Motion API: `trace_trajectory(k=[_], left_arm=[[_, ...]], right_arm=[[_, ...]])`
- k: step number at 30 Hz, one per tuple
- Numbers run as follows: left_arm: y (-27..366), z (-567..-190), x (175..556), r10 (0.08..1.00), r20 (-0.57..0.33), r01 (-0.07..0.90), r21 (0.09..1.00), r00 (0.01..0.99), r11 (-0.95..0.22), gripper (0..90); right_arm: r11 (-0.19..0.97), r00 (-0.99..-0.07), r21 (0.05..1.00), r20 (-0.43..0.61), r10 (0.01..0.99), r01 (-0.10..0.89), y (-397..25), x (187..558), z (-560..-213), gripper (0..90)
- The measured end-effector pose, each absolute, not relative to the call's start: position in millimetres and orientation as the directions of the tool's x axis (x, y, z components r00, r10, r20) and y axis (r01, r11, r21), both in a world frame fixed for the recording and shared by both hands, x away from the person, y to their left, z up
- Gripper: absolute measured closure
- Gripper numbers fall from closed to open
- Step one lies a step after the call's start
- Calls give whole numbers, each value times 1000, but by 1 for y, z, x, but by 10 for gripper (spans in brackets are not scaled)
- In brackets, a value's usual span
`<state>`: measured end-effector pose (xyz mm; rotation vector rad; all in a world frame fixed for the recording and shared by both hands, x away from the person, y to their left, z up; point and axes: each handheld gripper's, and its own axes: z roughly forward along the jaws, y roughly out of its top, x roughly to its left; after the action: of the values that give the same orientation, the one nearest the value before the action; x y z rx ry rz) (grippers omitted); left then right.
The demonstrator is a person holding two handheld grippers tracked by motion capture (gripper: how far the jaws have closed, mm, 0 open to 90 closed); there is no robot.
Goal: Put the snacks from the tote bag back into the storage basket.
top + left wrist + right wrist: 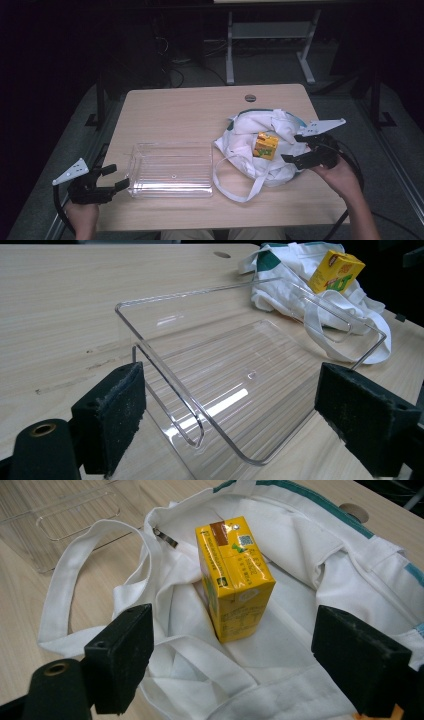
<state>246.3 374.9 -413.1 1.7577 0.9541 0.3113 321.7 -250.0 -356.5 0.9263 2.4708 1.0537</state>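
Black foam-faced jaws of the right gripper (230,665) stand wide apart in the right gripper view, released and grasping nothing; between them, a little farther off, lies the yellow drink carton (234,577), resting on its side on the crumpled white tote bag (310,645); the carton is not yet touched by either jaw. In the high view the right gripper (299,148) sits at the right edge of the bag, with the carton (265,145) just beside its jaws; the bag (245,145) lies on the right half of the wooden table (180,110), one strap looped toward the near edge.

Left gripper (230,415): jaws likewise spread and empty; they frame the near end of the clear plastic tray (165,355), which the left gripper view shows to be empty; in the high view the left gripper (114,176) is just beside the left end of the tray (136,170), apparently not touching it, though contact cannot be ruled out; tray and bag sit side by side, the strap close to the tray's right end.

Step in hand, as judged: approach to the carton, prior to pick-up; transfer to the tray appears the likely aim. Next move calls for: advancing the right gripper until the jaws straddle the carton's two long faces; closing on the carton alone, clear of loose cloth; lifting straight up so the bag does not drag; the left gripper may steady the tray.
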Motion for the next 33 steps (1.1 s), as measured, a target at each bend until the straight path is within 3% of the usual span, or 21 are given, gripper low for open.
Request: trace_trajectory(k=[33], left_arm=[[378, -412, 246, 728, -236, 448, 888, 643, -108, 128]], right_arm=[[669, -825, 609, -40, 563, 427, -208, 363, -351, 156]])
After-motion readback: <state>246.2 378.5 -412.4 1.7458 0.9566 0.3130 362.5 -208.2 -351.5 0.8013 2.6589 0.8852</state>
